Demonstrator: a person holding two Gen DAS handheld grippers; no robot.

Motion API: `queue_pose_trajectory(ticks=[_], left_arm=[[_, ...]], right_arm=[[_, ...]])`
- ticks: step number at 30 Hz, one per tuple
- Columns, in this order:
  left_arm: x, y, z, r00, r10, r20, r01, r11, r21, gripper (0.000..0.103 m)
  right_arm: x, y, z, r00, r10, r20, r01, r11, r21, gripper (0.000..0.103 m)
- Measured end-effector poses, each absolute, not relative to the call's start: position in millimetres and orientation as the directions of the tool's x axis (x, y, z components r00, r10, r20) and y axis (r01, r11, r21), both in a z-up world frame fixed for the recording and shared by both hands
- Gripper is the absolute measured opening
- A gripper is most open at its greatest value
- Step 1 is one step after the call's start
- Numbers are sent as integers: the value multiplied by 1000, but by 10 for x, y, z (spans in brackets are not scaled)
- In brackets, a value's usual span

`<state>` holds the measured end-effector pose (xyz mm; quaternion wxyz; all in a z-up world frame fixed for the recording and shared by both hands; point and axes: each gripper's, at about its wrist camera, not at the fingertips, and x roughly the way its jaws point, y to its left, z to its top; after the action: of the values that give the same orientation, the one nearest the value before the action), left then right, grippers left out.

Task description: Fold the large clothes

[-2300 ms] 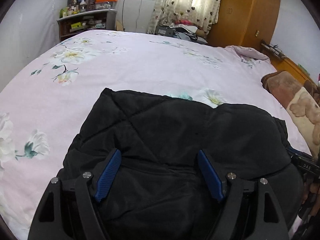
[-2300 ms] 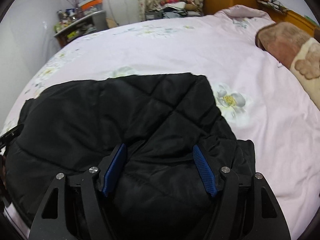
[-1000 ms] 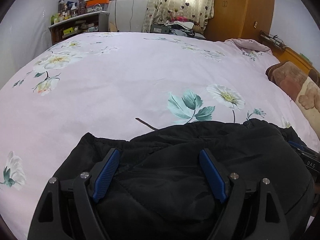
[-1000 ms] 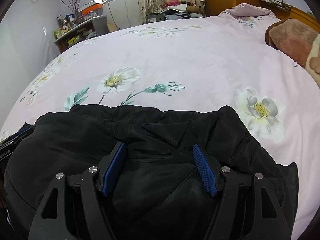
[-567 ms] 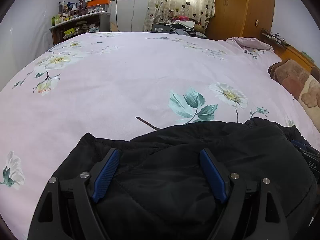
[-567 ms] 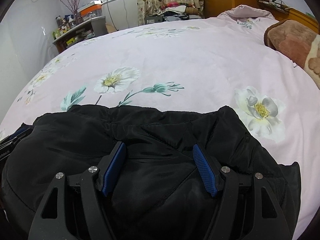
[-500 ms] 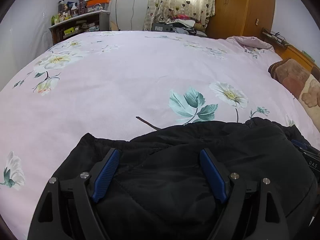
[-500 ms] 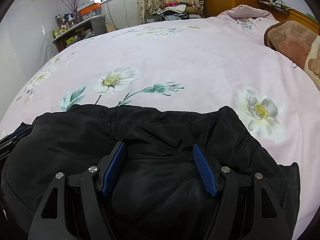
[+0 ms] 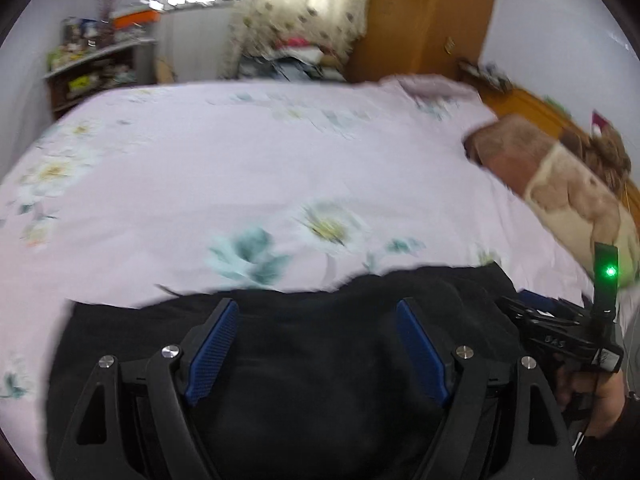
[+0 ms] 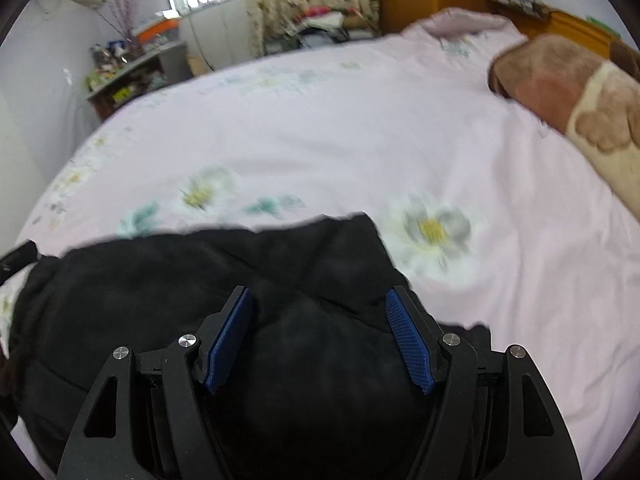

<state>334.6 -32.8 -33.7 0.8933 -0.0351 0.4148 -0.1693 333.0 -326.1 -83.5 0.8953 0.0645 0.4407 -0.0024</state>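
Note:
A black quilted jacket [image 9: 120, 340] lies folded into a thick bundle at the near edge of the pink flowered bed [image 9: 280, 152]. My left gripper [image 9: 316, 306] hovers over it. Its jaws stand wide and are closing slightly, with jacket fabric below and between the blue pads [image 9: 212, 344], which do not press on it. In the right wrist view my right gripper [image 10: 318, 292] is open above the jacket [image 10: 160, 280] near its right corner. The right gripper's body [image 9: 560, 332], held in a person's hand [image 9: 600, 400], shows at the right of the left wrist view. Both views are blurred.
A brown and cream blanket [image 9: 540, 168] lies along the bed's right side. Beyond the bed stand a cluttered shelf [image 9: 92, 76], a curtained window [image 9: 304, 4] and an orange wooden wardrobe [image 9: 420, 20]. Pink sheet stretches beyond the jacket.
The jacket was folded toward me into a shorter bundle. In the last half second both grippers lifted and swung, while the jacket stayed lying on the bed.

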Motion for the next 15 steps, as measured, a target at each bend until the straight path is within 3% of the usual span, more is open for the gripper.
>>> queue_pose_trajectory(ticks=[4,8,15], left_arm=[[3549,-513,-775,551,-304,-777,256,948,-189,84],[3609,-464,-898,556,-324,-766,244,944,-223,85],[3616,-529,-902,552,-278,-787,235,957,-173,84]], right_arm=[[3328,-3366,-1040,630,41,-776,92,988,126,69],[3356,-3419,-1143,635,41,-771,111,983,145,69],[3411,-3411,-1216,636,17,-772,126,984,125,69]])
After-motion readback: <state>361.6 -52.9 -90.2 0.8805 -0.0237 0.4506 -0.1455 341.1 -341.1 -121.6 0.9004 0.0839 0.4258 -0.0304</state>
